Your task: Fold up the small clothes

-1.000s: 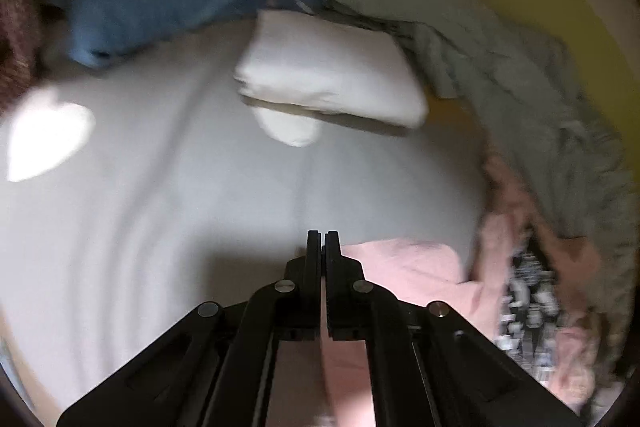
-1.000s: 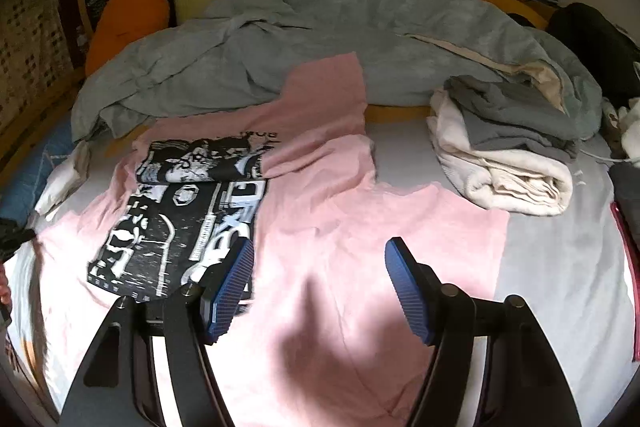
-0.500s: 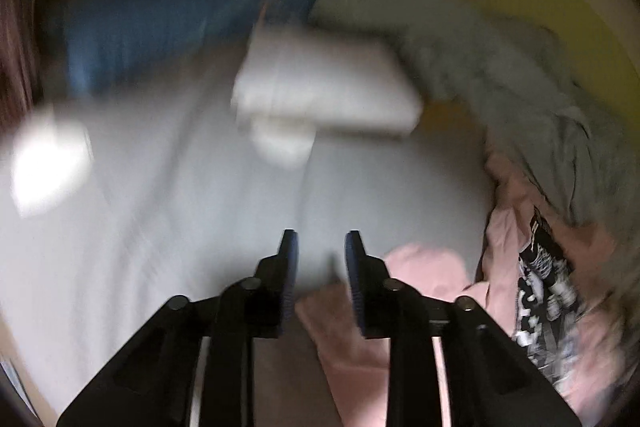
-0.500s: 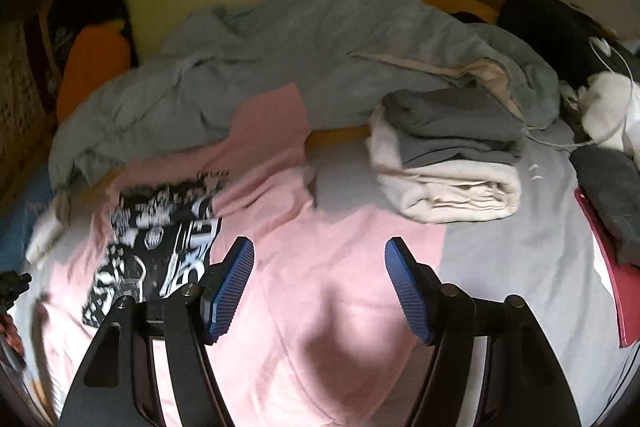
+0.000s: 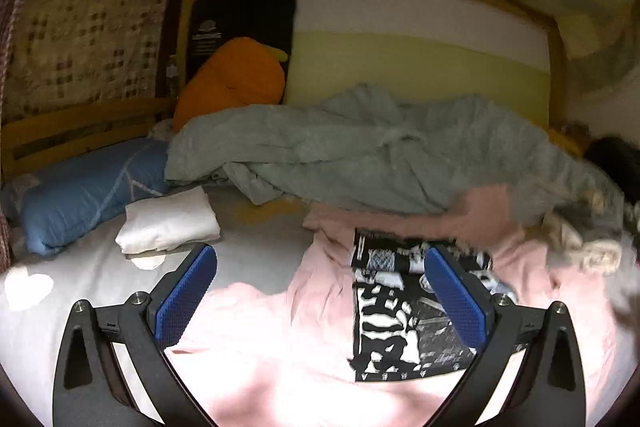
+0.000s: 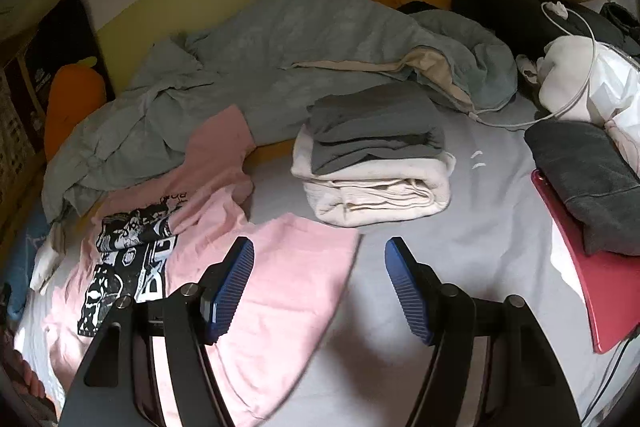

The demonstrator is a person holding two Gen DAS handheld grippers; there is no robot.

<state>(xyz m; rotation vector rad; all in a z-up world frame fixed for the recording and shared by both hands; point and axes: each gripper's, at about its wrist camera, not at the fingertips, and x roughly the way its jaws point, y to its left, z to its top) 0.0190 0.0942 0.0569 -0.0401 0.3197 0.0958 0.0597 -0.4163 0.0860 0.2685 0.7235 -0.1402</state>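
Note:
A pink T-shirt (image 5: 280, 339) with a black-and-white print (image 5: 400, 323) lies spread on the grey bed sheet; it also shows in the right wrist view (image 6: 280, 287), print (image 6: 128, 259) at its left. My left gripper (image 5: 320, 303) is open and empty, raised above the shirt's left part. My right gripper (image 6: 320, 287) is open and empty, above the shirt's lower right edge, where pink cloth meets bare sheet.
A rumpled grey-green blanket (image 6: 280, 59) lies across the back. A folded grey-and-cream stack (image 6: 372, 163) sits behind the right gripper. A folded white cloth (image 5: 168, 223) and blue pillow (image 5: 88, 191) lie left. A dark garment on a red item (image 6: 592, 267) lies right.
My left gripper was shut on the pink shirt's edge; it has opened, let go and tilted up to face the headboard. My right gripper stayed open and swung right.

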